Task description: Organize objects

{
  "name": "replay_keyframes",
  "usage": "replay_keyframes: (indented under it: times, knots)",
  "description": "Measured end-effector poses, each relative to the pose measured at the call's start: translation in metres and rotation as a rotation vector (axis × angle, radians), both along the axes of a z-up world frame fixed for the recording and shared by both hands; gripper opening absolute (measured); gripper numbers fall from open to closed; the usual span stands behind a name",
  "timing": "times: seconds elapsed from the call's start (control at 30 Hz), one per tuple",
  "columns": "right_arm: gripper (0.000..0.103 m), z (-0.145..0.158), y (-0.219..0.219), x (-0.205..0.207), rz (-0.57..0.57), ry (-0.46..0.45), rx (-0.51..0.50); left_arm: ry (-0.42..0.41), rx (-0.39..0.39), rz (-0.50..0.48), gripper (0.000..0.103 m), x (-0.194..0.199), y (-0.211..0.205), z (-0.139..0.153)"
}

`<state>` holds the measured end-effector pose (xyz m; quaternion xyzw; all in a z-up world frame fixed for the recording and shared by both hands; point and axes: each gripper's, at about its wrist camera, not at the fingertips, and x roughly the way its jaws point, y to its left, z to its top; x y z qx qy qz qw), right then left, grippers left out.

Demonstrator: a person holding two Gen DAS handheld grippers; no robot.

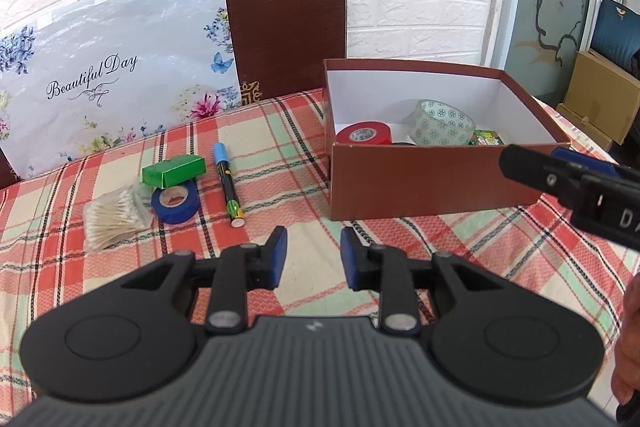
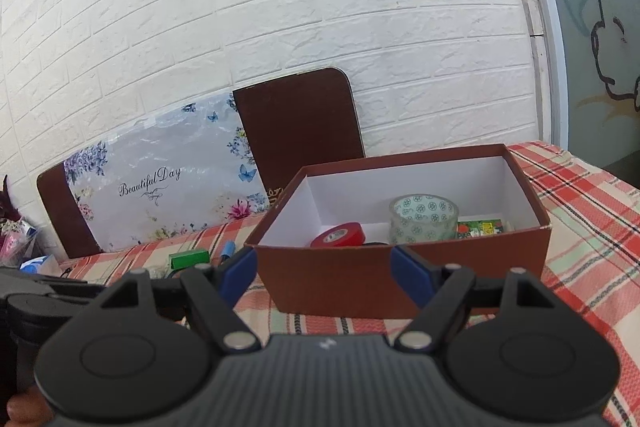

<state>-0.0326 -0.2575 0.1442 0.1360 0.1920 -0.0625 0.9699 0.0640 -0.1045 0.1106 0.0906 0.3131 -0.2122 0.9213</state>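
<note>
A brown box [image 1: 420,179] with a white inside sits on the plaid cloth; it holds a red tape roll [image 1: 364,134], a clear patterned tape roll [image 1: 442,123] and a small green packet [image 1: 486,138]. Left of it lie a blue-capped marker [image 1: 227,183], a green box [image 1: 174,171], a blue tape roll [image 1: 176,202] and a bag of cotton swabs [image 1: 114,217]. My left gripper [image 1: 313,257] is open and empty above the cloth, in front of the box. My right gripper [image 2: 324,265] is open and empty just before the box's near wall [image 2: 400,279]; it shows at the right in the left wrist view [image 1: 560,179].
A floral board [image 1: 112,75] and a dark brown board [image 1: 286,27] lean on the white brick wall behind the table. Cardboard boxes [image 1: 600,95] stand off the table's right side. Clutter sits at the far left in the right wrist view [image 2: 20,247].
</note>
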Motion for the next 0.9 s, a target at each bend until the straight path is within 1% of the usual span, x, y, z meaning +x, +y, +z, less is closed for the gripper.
replay_keyframes:
  times: [0.17,0.23,0.4,0.5,0.67,0.73,0.9]
  knots:
    - [0.076,0.001,0.001,-0.01,0.002,-0.003,0.009,-0.021,0.012,0.02,0.045,-0.01,0.0,0.001]
    - [0.076,0.0,0.003,-0.014,0.003,-0.004,0.011,-0.023,0.02,0.033,0.054,-0.013,0.001,0.0]
    - [0.076,-0.003,0.005,-0.03,0.0,-0.01,0.027,-0.033,0.039,0.059,0.059,-0.028,0.001,-0.002]
    - [0.076,-0.002,0.008,-0.042,-0.004,-0.021,0.033,-0.036,0.032,0.067,0.064,-0.035,0.002,-0.002]
    - [0.076,0.001,0.009,-0.056,-0.009,-0.035,0.037,-0.048,0.042,0.071,0.069,-0.046,0.0,-0.004]
    - [0.077,0.001,0.01,-0.058,-0.008,-0.036,0.039,-0.051,0.039,0.074,0.072,-0.048,0.0,-0.003]
    - [0.077,0.002,0.008,-0.05,-0.007,-0.043,0.042,-0.044,0.038,0.082,0.073,-0.043,-0.001,-0.004]
